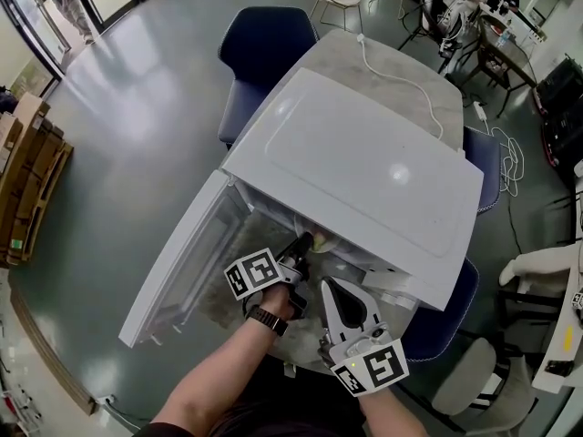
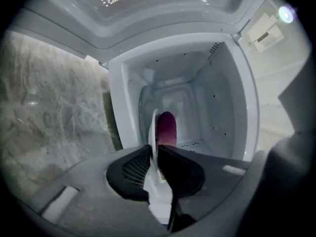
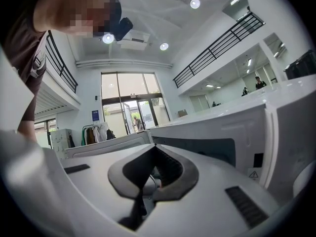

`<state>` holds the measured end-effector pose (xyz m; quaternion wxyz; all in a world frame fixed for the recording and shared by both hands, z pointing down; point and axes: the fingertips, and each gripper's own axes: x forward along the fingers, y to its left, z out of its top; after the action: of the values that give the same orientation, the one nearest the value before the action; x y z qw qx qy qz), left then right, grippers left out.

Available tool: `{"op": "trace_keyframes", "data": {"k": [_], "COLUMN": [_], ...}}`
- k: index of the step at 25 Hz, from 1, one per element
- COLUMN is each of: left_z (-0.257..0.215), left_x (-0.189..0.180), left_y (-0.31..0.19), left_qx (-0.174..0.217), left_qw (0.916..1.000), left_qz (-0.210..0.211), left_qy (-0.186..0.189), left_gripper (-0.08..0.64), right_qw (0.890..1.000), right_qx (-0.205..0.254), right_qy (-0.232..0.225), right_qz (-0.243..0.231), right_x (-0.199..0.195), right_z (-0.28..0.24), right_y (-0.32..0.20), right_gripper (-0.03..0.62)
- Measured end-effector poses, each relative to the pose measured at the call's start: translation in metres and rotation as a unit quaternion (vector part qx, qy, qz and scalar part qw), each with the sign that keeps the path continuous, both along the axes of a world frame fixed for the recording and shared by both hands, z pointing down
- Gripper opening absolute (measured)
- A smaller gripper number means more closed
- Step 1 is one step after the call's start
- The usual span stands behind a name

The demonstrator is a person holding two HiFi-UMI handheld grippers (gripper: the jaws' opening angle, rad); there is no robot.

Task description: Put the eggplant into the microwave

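The white microwave (image 1: 355, 171) stands on the table with its door (image 1: 182, 262) swung wide open to the left. At the mouth of the cavity, my left gripper (image 1: 296, 248) is shut on the eggplant (image 1: 301, 242). In the left gripper view the eggplant (image 2: 167, 130) is dark purple with a thin white edge. It sticks out past the closed jaws of the left gripper (image 2: 155, 149) toward the cavity (image 2: 217, 107). My right gripper (image 1: 330, 285) hangs shut and empty in front of the microwave's control side. In its own view the right gripper (image 3: 154, 149) points along the microwave's front (image 3: 276, 127).
The microwave sits on a pale marble-look table (image 1: 410, 71), and a white cable (image 1: 392, 76) runs off its back. Dark blue chairs (image 1: 264, 39) stand around the table. Cardboard boxes (image 1: 27, 180) lie on the floor at the left.
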<state>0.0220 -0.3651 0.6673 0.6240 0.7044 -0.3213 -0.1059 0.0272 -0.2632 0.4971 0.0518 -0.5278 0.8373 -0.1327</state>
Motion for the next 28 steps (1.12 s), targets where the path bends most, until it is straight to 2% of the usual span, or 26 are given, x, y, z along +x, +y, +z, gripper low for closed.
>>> {"op": "trace_keyframes", "data": {"k": [5,9,13,16,20,26,28], "left_z": [-0.003,-0.009,-0.017,-0.012,-0.01,-0.028,-0.029], "left_x": [0.002,0.0,-0.001,0.0,-0.001,-0.001,0.001], "left_y": [-0.002,0.002,-0.001,-0.004,-0.008,-0.009,-0.009], "left_qx": [0.052,0.103,0.167,0.18,0.195,0.279,0.295], "left_qw": [0.9972,0.9894,0.9735,0.9648,0.9576,0.9308,0.924], "left_qz": [0.014,0.028,0.038,0.048,0.046,0.041,0.047], "left_qy": [-0.052,-0.099,-0.151,-0.185,-0.207,-0.232,-0.239], "left_gripper": [0.026,0.026,0.027,0.064,0.071,0.072,0.074], "right_qw": [1.0,1.0,1.0,1.0,1.0,0.999,0.999], "right_qx": [-0.004,-0.006,-0.004,-0.004,-0.008,-0.013,-0.014], "right_qy": [-0.002,-0.003,-0.004,-0.003,-0.002,-0.004,-0.003], "right_qz": [-0.002,-0.009,-0.016,-0.023,-0.025,-0.031,-0.032], "right_x": [0.001,-0.004,-0.008,-0.01,-0.01,-0.013,-0.014], "right_z": [0.008,0.012,0.011,0.01,0.013,0.017,0.017], "right_y": [-0.002,-0.005,-0.008,-0.007,-0.006,-0.005,-0.005], "right_gripper": [0.0,0.0,0.0,0.0,0.0,0.0,0.0]}}
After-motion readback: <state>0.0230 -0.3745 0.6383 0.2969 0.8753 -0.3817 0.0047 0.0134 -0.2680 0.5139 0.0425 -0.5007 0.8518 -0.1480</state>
